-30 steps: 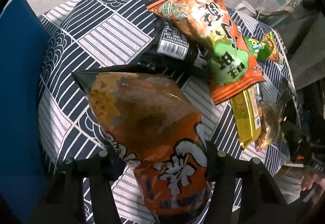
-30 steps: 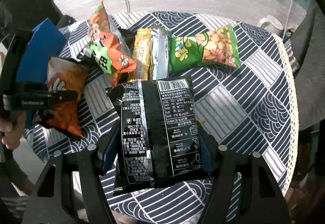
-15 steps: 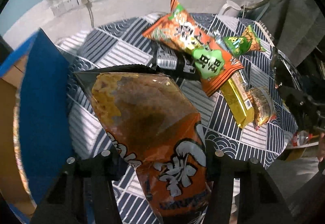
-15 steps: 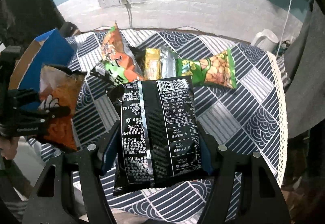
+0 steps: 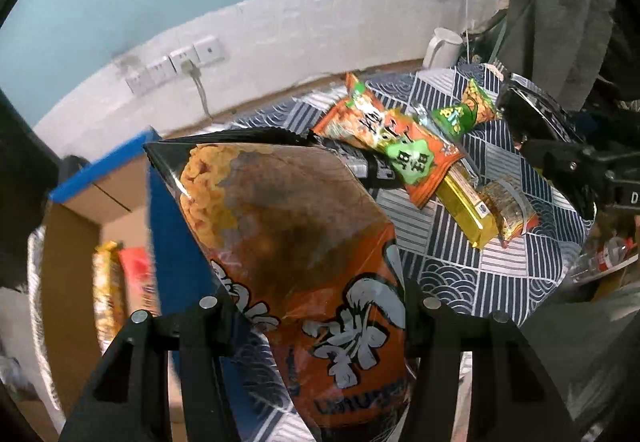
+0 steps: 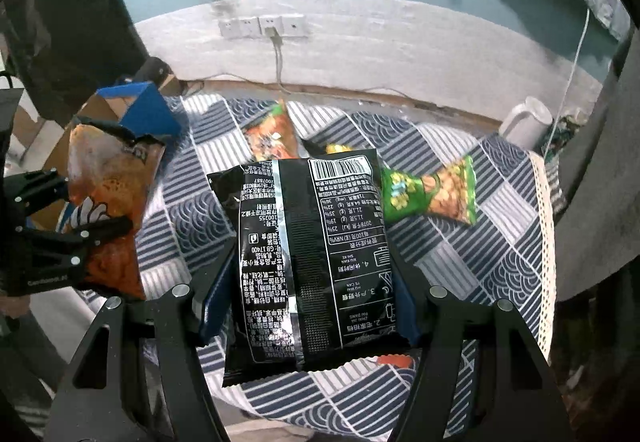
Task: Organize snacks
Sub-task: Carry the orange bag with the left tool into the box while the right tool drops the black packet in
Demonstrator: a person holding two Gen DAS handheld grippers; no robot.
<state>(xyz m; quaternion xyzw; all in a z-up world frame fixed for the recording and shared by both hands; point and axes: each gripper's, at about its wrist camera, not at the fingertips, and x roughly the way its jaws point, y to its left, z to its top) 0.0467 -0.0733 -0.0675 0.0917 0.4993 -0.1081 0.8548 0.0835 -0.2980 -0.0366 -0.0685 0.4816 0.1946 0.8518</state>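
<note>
Snacks: my left gripper (image 5: 316,306) squeezes an orange chip bag (image 5: 288,238), up in the air beside the blue box (image 5: 120,177). My right gripper (image 6: 308,290) squeezes a black bag (image 6: 312,254) above the table (image 6: 480,254).

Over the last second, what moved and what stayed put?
Both claws rose and tilted up from the table. The left claw carried the orange chip bag toward the open cardboard box, now showing its inside. The right claw lifted the black packet. Both grips unchanged; remaining snacks stayed on the cloth.
</note>
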